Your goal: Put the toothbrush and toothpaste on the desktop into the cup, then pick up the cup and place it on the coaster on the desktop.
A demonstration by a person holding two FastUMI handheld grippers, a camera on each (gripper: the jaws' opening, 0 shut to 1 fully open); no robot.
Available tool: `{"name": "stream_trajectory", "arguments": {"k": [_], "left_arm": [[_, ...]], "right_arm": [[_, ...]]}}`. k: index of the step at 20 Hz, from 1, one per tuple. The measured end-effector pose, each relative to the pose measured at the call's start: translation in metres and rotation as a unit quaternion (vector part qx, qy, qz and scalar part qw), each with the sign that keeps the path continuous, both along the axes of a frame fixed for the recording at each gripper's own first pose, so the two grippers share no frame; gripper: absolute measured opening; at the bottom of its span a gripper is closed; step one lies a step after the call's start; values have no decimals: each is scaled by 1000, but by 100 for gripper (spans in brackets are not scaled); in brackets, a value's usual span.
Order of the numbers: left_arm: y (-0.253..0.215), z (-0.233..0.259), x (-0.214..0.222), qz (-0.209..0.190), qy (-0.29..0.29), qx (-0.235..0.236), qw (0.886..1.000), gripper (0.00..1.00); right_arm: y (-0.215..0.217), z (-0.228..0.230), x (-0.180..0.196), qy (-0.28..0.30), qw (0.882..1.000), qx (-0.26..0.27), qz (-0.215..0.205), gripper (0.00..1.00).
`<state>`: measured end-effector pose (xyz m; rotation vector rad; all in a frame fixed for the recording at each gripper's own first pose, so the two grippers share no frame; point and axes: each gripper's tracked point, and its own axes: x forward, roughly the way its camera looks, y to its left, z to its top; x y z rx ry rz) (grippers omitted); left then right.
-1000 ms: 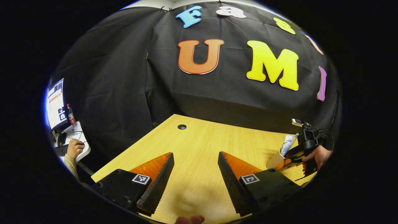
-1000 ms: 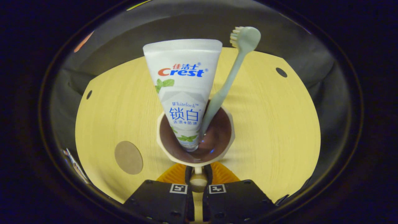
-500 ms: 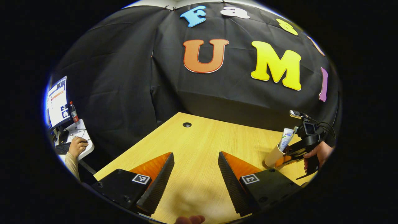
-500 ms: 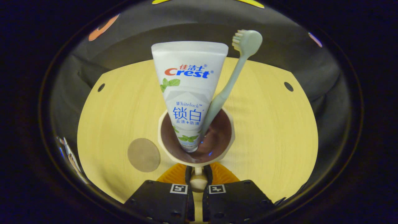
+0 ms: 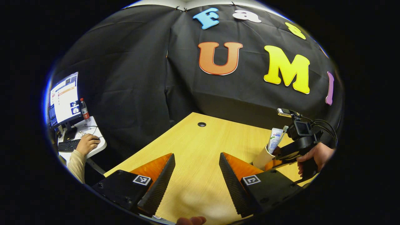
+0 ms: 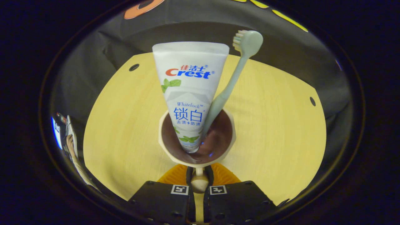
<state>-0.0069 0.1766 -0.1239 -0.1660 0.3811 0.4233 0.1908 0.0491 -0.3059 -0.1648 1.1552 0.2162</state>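
Note:
In the right gripper view my right gripper (image 6: 199, 179) is shut on the small handle of a cream cup (image 6: 175, 157) with a dark inside. A white toothpaste tube (image 6: 190, 90) stands in the cup, cap down. A pale green toothbrush (image 6: 232, 75) leans beside it with its head up. The left gripper view shows the same cup (image 5: 261, 158) tilted at the right, with the tube (image 5: 274, 141) sticking out and the right gripper (image 5: 289, 153) held by a hand (image 5: 315, 154). My left gripper (image 5: 197, 176) is open over the desk's near part, with nothing between its fingers.
The wooden desk (image 5: 193, 143) has a cable hole (image 5: 202, 124) near its far edge, and two more holes (image 6: 134, 67) (image 6: 312, 101) appear in the right gripper view. Far left, a person's hand (image 5: 87, 143) rests at a side table with a monitor (image 5: 64, 98).
The right gripper has carried the cup leftward across the desk. The round brown coaster slid from the lower left toward the cup and out of sight. The left gripper turned slightly and stayed open.

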Motion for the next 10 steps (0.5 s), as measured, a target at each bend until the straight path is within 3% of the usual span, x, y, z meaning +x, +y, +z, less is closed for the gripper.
{"name": "stream_trajectory", "arguments": {"k": [1, 2, 7, 10], "left_arm": [[5, -2, -3, 3, 3, 1, 1000, 99], [9, -4, -7, 6, 5, 2, 1000, 90], [22, -11, -16, 12, 13, 0, 1000, 90], [22, -11, -15, 7, 13, -3, 1000, 91]], "right_arm": [[-1, 1, -1, 0, 1000, -4, 2, 10], [-2, 3, 1, -1, 1000, -8, 2, 10], [-2, 11, -9, 23, 999, -30, -26, 10], [1, 31, -4, 15, 999, -20, -46, 23]]}}
